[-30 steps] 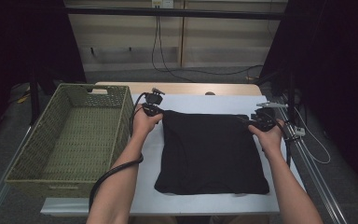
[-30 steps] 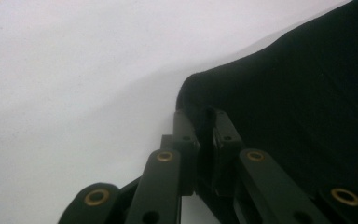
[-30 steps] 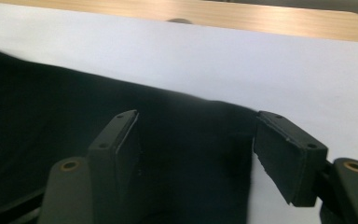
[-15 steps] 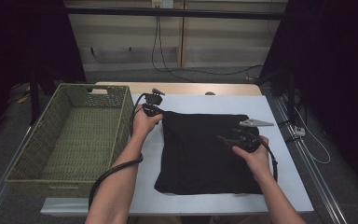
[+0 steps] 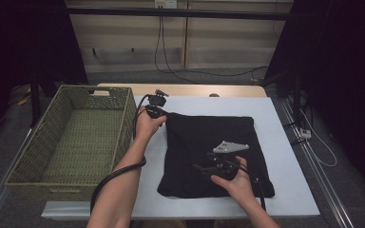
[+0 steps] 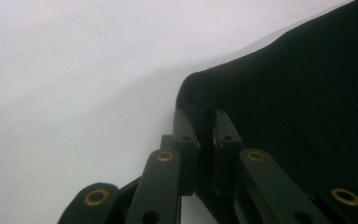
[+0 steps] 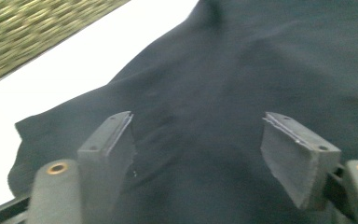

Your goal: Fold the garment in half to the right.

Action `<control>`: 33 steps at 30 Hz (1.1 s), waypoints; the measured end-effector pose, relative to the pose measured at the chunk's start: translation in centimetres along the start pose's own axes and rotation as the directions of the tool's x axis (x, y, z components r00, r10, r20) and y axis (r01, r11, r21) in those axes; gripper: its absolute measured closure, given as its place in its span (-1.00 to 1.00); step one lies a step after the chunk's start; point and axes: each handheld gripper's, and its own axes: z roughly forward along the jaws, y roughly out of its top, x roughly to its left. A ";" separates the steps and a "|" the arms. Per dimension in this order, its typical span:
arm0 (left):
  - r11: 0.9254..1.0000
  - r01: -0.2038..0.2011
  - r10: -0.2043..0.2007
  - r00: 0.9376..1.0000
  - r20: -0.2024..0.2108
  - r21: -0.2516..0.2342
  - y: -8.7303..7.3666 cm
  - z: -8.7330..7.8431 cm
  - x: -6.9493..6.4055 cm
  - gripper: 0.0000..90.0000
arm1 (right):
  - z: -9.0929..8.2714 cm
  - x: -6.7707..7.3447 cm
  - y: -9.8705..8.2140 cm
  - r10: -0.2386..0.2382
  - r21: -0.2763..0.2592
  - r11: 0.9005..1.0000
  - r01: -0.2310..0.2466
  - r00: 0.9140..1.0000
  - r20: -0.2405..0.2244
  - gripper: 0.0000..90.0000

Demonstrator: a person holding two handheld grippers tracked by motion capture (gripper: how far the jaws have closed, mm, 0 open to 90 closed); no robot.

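A black folded cloth (image 5: 204,135) lies flat on the white table (image 5: 278,118). My left gripper (image 5: 163,114) sits at the cloth's far left corner. In the left gripper view its jaws (image 6: 200,116) are shut on the edge of the black cloth (image 6: 307,93). My right gripper (image 5: 198,167) hovers over the near middle of the cloth, pointing left. In the right gripper view its jaws (image 7: 198,135) are open above the cloth (image 7: 242,60), and they have just been closing a little with nothing pinched between them.
A green woven basket (image 5: 123,124) stands to the left of the cloth, and its weave (image 7: 37,28) appears at the top left of the right gripper view. Bare white table (image 6: 74,70) lies around the cloth. Cables hang at the back wall and at the table's right edge.
My right hand has left the cloth's far right corner and swung toward the near middle of the cloth. The left hand has stayed at the far left corner.
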 end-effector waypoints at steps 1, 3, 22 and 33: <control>1.000 0.004 -0.004 1.000 -0.002 -0.001 0.0 0.0 -0.1 0.85 | 0.0 0.0 0.0 0.000 0.000 1.000 0.000 1.000 0.000 -0.38; 1.000 0.004 -0.004 1.000 -0.009 -0.004 -0.1 -0.1 -0.1 0.85 | 0.6 1.6 -0.4 -0.029 0.014 0.999 0.030 0.999 -0.041 -0.31; 1.000 0.026 -0.026 1.000 -0.010 -0.001 0.0 -0.7 -0.5 0.86 | 2.3 6.5 -2.2 -0.189 0.076 0.977 0.201 0.971 -0.144 -0.35; 0.999 0.030 -0.030 0.999 -0.014 0.011 0.3 -0.3 -0.2 0.86 | 1.9 7.1 -2.6 -0.228 0.072 0.969 0.235 0.970 -0.086 0.37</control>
